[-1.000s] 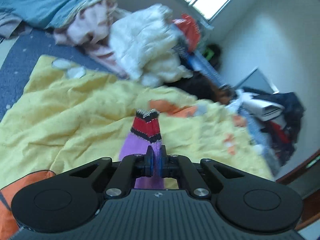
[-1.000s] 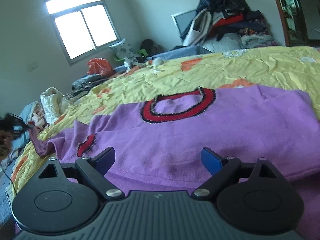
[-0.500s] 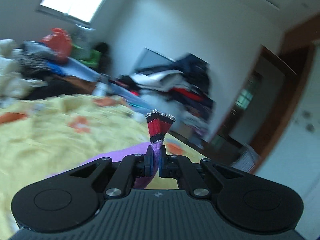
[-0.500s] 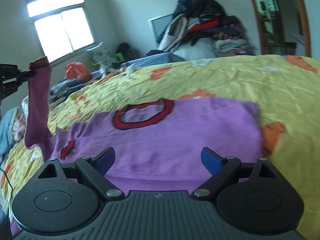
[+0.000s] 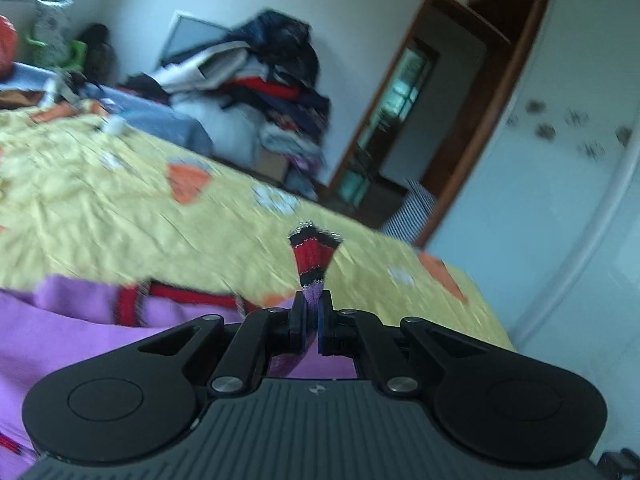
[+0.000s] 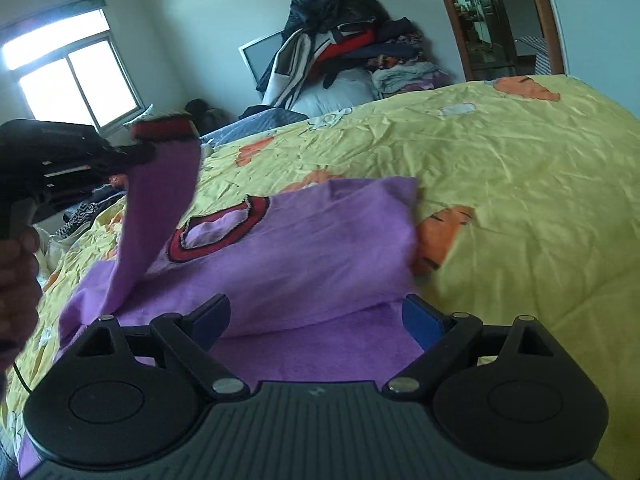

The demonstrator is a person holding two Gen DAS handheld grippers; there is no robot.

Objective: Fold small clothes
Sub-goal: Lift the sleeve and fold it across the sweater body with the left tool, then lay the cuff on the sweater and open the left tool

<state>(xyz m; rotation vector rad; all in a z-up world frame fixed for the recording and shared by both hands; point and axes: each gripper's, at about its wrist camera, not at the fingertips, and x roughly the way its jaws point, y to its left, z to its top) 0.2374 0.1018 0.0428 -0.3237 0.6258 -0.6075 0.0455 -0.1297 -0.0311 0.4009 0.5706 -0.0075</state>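
Purple sweater [image 6: 304, 256] sleeve cuff | left gripper [image 5: 311, 312] pinching, raised | right gripper [image 6: 316, 320] agape, low

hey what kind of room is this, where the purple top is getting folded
Most likely a lived-in bedroom. The purple top lies on a bed under a yellow sheet, clothes are piled high against the far wall, and there is a window and a wooden door frame.

A lived-in home bedroom: a bed [image 6: 500, 168] under a yellow patterned sheet fills the view, with a heap of clothes [image 6: 344, 48] piled against the wall at 12 o'clock, a window [image 6: 76, 80] at 10 o'clock and a wood-framed doorway [image 5: 404, 128] at 1 o'clock.
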